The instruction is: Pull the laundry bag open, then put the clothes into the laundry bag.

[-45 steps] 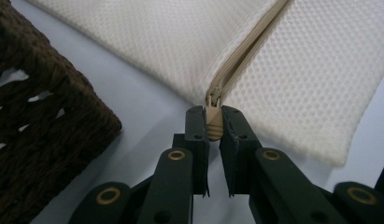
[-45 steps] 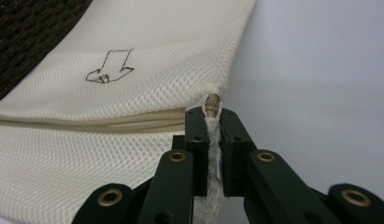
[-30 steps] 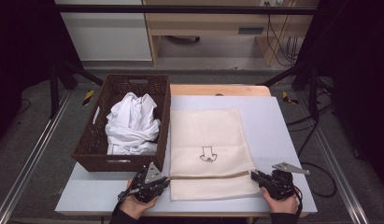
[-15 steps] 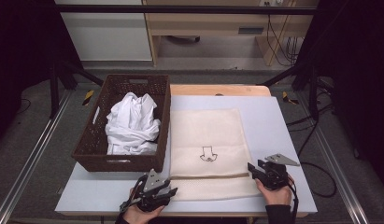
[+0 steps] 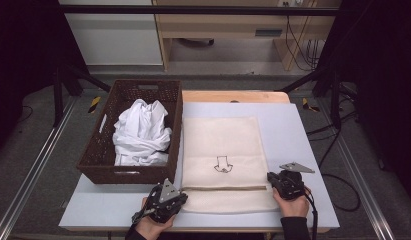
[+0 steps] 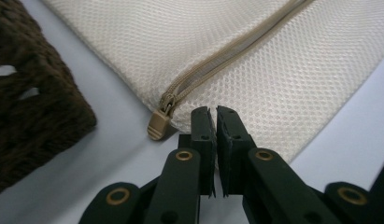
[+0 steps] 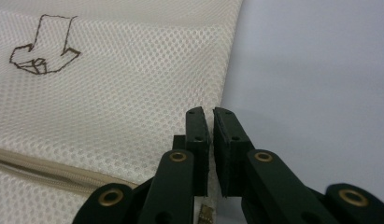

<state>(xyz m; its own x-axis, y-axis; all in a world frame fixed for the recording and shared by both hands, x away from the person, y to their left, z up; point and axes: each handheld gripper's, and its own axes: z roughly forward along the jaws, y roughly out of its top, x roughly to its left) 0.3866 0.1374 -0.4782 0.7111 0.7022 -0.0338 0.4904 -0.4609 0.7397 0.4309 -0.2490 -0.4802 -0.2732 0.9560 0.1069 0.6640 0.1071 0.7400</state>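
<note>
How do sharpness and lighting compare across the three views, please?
High view: table evenly lit, surroundings dark, slightly soft overall. Left gripper view: mesh bag weave and zipper pull fairly crisp, the basket at the left blurred. Right gripper view: the printed outline readable, the left gripper and right gripper in shade, no glare.

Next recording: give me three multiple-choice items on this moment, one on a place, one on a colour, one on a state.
1. Where is the white garment?
A. in the wicker basket
B. on the mesh bag
C. on the floor

2. What colour is the mesh bag?
A. blue
B. beige
C. black

3. How does the bag's zipper stand?
A. fully open
B. half open
C. closed

Answers: 1 A, the garment is heaped between the basket's walls; 2 B, its mesh is beige in every view; 3 C, the pull sits at the bag's end with the teeth joined along the visible length.
</note>
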